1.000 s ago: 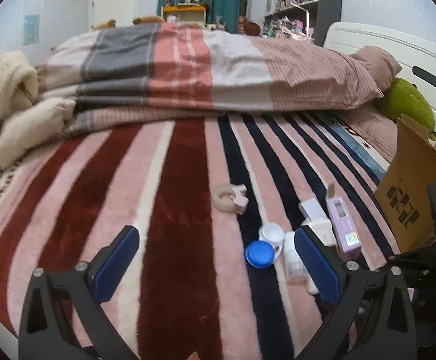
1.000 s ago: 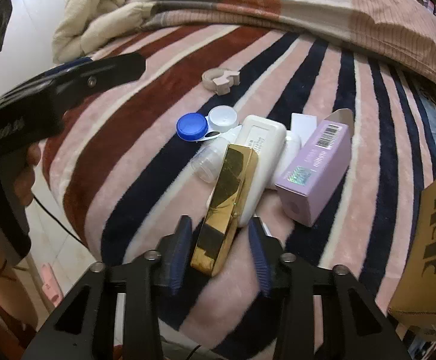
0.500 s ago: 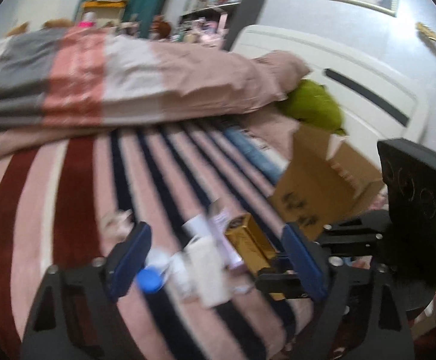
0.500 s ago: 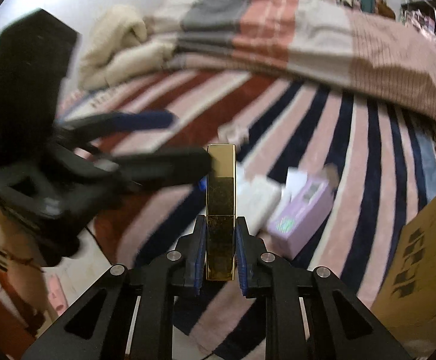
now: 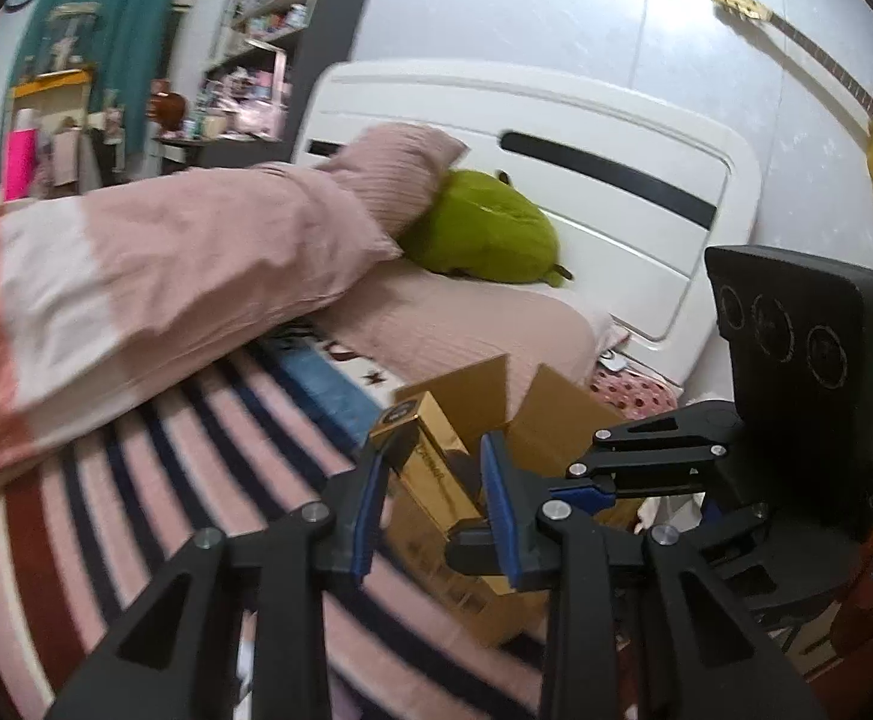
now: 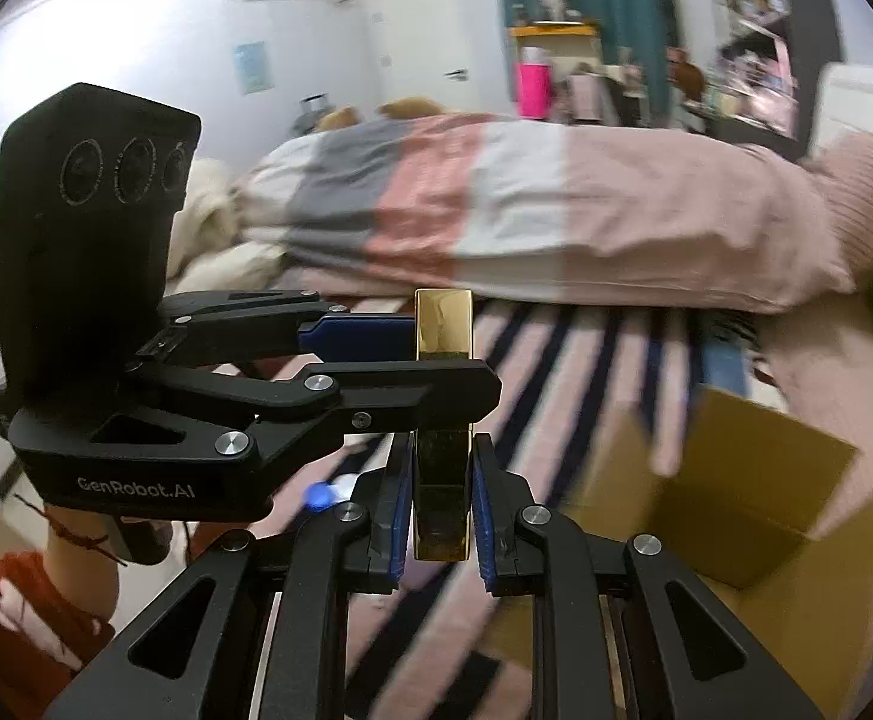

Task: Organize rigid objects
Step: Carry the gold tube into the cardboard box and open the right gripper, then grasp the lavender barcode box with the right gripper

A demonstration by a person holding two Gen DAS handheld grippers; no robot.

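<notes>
Both sets of fingers are clamped on the same gold box (image 6: 442,348). My right gripper (image 6: 439,507) grasps its near end, the blue pads pressed flat on its two narrow sides, and the box stands out forward along the fingers, raised well above the bed (image 6: 556,354). My left gripper (image 5: 436,498) has just been closing, with the box between its pads, and it now pinches the box farther along. From the right camera, it reaches in from the left and crosses in front of the box, one black finger (image 6: 412,387) lying over its middle and a blue pad against its left side near the top. From the left camera, the box (image 5: 430,462) runs slantwise between the two blue pads, its dark label end pointing up and away, and the right gripper's fingers (image 5: 652,456) come in from the right just behind my own right pad.

An open carton (image 5: 556,426) stands on the bed directly behind the box in the left view; in the right view the carton (image 6: 754,510) sits low and to the right, blurred. Other small items are left on the striped blanket under the left gripper; I can make out a blue cap (image 6: 318,495) and something white beside it, too blurred to tell more. A green plush (image 5: 484,231) lies against the headboard (image 5: 616,138), partly under a pink pillow (image 5: 400,168). A hand (image 6: 85,546) with a red cord at the wrist holds the left gripper's handle.
</notes>
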